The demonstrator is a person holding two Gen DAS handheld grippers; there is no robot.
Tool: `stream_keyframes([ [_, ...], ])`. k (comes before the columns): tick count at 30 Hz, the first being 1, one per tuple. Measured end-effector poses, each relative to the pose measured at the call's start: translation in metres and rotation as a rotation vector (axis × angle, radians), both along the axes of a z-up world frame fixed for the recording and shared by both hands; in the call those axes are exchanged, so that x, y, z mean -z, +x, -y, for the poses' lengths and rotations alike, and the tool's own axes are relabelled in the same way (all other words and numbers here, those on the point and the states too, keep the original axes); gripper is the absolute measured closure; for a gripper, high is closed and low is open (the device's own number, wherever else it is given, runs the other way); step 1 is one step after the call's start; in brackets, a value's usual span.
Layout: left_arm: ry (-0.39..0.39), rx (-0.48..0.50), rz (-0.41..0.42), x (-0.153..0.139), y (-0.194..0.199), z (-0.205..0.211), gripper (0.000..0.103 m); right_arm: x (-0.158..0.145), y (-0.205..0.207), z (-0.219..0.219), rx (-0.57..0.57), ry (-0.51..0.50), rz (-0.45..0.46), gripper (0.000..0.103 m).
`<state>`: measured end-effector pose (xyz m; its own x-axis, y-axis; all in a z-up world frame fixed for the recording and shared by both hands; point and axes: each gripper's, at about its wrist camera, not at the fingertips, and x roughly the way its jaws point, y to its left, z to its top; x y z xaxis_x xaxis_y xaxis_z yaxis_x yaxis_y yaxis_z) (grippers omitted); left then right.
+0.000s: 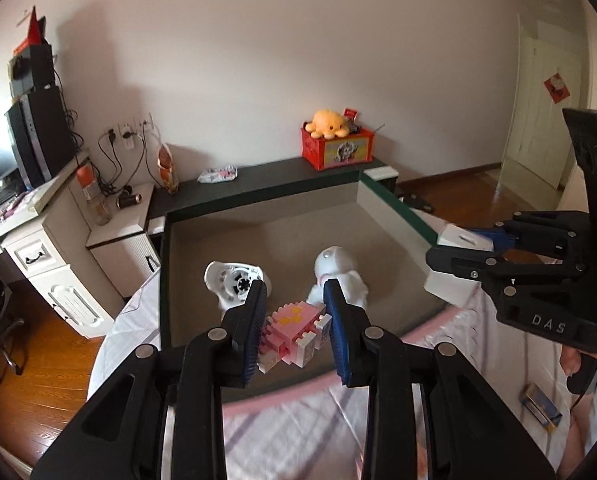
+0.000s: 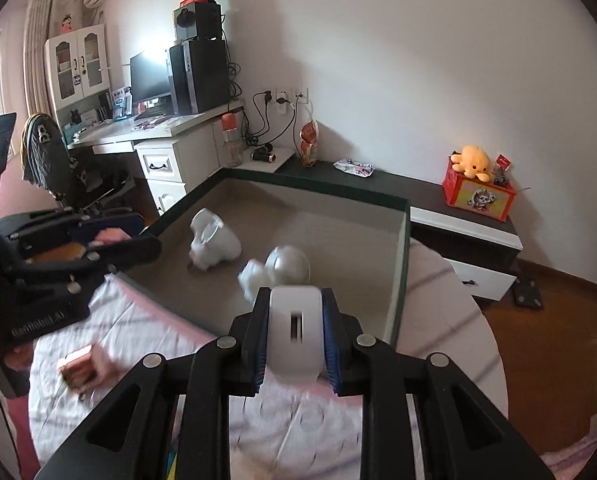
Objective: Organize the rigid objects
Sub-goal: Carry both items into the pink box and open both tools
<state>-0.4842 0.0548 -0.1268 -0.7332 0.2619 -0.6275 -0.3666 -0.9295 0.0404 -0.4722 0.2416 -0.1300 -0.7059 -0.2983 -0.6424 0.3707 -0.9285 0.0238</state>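
With the left gripper (image 1: 296, 320) clamping a pink brick toy (image 1: 294, 330) and the right gripper (image 2: 294, 332) a white block (image 2: 294, 328), both look mid-carry toward the tray (image 2: 402, 240) at frame centre, needing release inside.

An orange plush octopus (image 1: 325, 123) sits atop a red crate (image 1: 337, 148) at twelve o'clock. A computer tower (image 2: 199, 76) stands at ten o'clock, beside a monitor (image 2: 149, 78).

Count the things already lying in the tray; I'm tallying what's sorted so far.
2. A white fan lies on the left of the tray, and a white figure on its right. Parts of the tray floor are hidden behind the fingers.
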Motion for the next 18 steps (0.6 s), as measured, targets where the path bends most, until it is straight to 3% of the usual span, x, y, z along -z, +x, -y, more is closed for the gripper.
stream_keyframes([
  [8,-0.028,-0.036,0.087,0.031,-0.037,-0.005,0.073,0.028,-0.042,0.005,-0.002,0.012,0.068,0.083],
  [9,-0.035,-0.039,0.092,0.035,-0.039,-0.005,0.073,0.03,-0.044,0.004,-0.003,0.01,0.074,0.088],
  [14,-0.038,-0.05,0.113,0.04,-0.041,-0.007,0.072,0.035,-0.045,0.003,-0.001,0.002,0.081,0.088],
  [15,-0.043,-0.054,0.107,0.039,-0.039,-0.007,0.07,0.037,-0.044,0.003,0.001,-0.003,0.087,0.088],
  [18,-0.035,-0.062,0.095,0.036,-0.034,-0.005,0.035,0.038,-0.04,0.0,0.008,-0.015,0.091,0.087],
])
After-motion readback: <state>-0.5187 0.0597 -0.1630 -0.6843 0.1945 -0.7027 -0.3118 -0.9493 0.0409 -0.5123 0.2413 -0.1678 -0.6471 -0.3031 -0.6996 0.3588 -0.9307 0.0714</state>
